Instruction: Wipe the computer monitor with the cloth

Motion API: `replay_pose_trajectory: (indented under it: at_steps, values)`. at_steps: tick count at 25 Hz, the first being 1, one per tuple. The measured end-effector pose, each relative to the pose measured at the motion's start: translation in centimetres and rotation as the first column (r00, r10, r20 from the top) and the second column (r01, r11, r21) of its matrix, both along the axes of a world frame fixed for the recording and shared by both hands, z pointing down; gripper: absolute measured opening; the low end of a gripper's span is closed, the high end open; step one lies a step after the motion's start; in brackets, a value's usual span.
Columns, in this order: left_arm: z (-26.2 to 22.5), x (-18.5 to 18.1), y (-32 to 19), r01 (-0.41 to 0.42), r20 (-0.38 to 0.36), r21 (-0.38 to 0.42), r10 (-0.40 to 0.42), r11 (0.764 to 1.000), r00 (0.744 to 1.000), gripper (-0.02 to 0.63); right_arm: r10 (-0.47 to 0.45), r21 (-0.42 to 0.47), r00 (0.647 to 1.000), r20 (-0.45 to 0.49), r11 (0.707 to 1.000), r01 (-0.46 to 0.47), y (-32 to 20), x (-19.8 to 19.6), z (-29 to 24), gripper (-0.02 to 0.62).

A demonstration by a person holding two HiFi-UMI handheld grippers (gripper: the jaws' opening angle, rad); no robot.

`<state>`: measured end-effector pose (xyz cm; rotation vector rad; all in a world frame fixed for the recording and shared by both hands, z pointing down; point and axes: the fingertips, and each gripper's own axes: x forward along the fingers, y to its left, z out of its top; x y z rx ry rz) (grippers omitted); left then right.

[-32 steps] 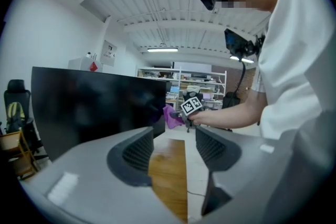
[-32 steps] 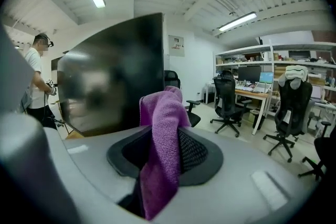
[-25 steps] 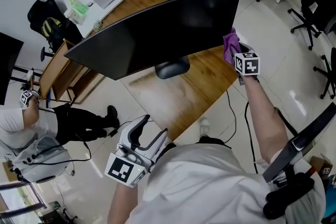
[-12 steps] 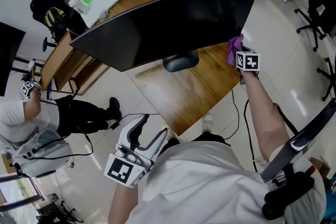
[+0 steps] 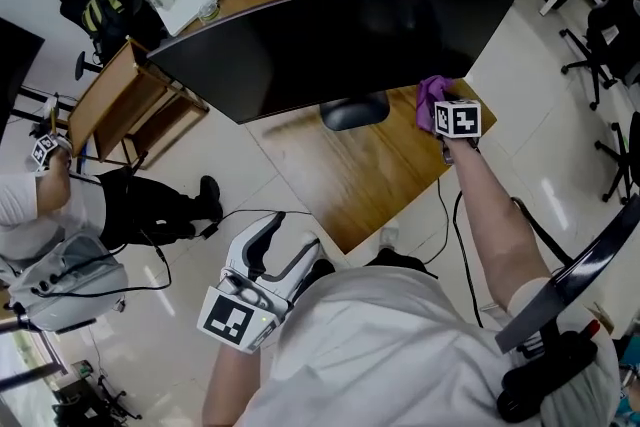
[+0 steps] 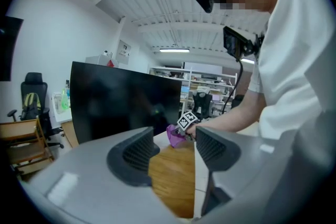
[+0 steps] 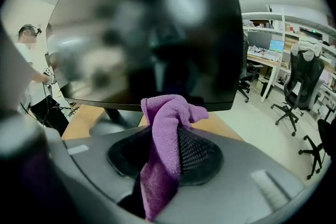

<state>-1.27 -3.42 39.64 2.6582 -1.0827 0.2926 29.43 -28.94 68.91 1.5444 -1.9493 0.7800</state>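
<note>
Two grippers are in view. The right gripper is clenched on the purple cloth, which stands up between its jaws and hangs down behind them. In the head view the cloth is at the lower right edge of the dark monitor, near its oval foot on the wooden desk (whether cloth and screen touch, I cannot tell). The left gripper is low beside the person's body, away from the desk; its jaws stand apart with nothing between them.
</note>
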Motion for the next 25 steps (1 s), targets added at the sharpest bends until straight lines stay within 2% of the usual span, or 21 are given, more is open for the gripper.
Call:
replay_pose_trajectory:
  at_steps: [10,15,25]
  values:
    - [0.1,-4.2,0.3,0.032,-0.024,0.007,-0.032,0.999,0.999,0.27,-0.095,-0.018,0.995,0.007,0.995,0.095,0.6,-8.7,-0.1,0.129]
    - [0.6,-6.7,1.0,0.033,-0.007,0.013,-0.033,0.999,0.999,0.27,-0.153,-0.021,0.988,0.008,0.988,0.153,1.1,-13.9,-0.1,0.129]
    - [0.7,-12.1,1.9,0.058,-0.009,0.013,-0.058,0.998,0.998,0.27,-0.282,-0.004,0.959,0.012,0.959,0.282,2.0,-24.8,-0.2,0.129]
